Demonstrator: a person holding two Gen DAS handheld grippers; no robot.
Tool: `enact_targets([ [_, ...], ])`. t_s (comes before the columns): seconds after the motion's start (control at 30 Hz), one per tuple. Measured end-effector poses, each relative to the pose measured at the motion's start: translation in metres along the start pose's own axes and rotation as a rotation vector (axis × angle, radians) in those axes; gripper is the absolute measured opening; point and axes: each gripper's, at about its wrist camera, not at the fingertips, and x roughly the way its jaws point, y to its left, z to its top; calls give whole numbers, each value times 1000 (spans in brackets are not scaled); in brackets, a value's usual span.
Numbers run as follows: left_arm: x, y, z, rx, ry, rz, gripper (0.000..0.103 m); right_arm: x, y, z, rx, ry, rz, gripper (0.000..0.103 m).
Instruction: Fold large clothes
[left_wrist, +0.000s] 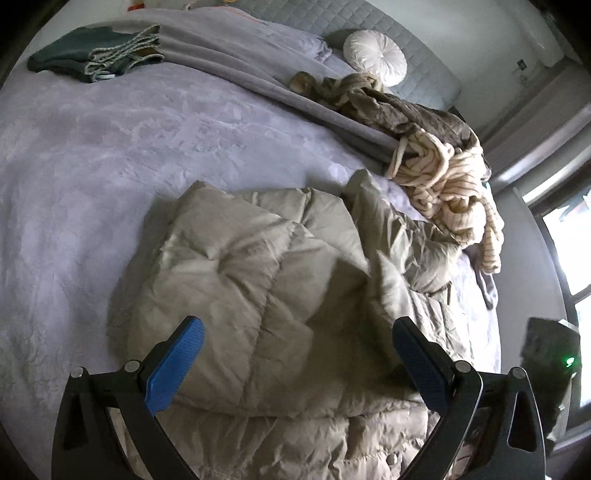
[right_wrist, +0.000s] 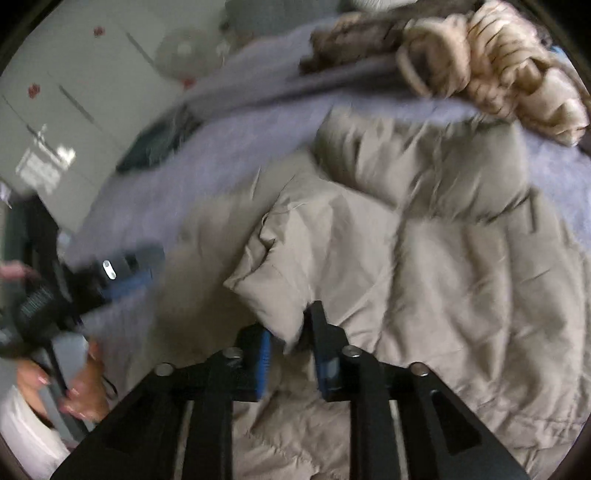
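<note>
The coat (left_wrist: 258, 288), a puffy beige quilted thing, lies on the bed (left_wrist: 92, 166) toward its near edge, partly folded, one flap laid over the body and a sleeve bunched toward the right edge. The right gripper (right_wrist: 288, 332) has its fingers pinched narrow on a corner of that flap, with fabric between the blue pads (right_wrist: 264, 350). The left gripper (left_wrist: 295, 347) hangs over the coat with its fingers spread wide, holding nothing.

From where I stand, the pinch looks shallow: only the tip of the corner sits in the pads, and slick, springy padding like this could slide out if the pull is quick. The right view is blurred, so I can't judge the bite any better. With only one corner held, the flap could drag skew and the fold come out crooked unless the left gripper takes the other side.

A striped heap (left_wrist: 450, 192) and a brown throw (left_wrist: 406, 110) sit by the right edge, close to the sleeve; a wide sweep could snag them. The folded green pile (left_wrist: 88, 55) at the far left corner is well apart.
</note>
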Motion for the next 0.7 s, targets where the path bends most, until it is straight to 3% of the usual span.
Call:
enact_targets([
  [0.07, 4, -4, -2, 6, 20, -24, 102, -1, -6, -9, 30, 18, 41, 41],
  [0.13, 12, -10, -3, 7, 55, -53, 102, -11, -20, -18, 83, 14, 76, 64],
  [0.33, 47, -40, -11, 49, 155, -108, 102, -61, -98, -62, 322, -3, 104, 65],
  [0.47, 76, -61, -16, 90, 211, -89, 102, -89, -170, -101, 566, -34, 108, 65],
  [0.57, 92, -75, -17, 109, 220, -64, 101, -107, -217, -125, 757, -114, 146, 65],
  [0.67, 104, -87, -17, 134, 246, -26, 58, -119, -260, -145, 945, -219, 184, 65],
  [0.7, 107, -87, -16, 140, 262, -30, 26, -122, -273, -151, 1006, -255, 196, 65],
])
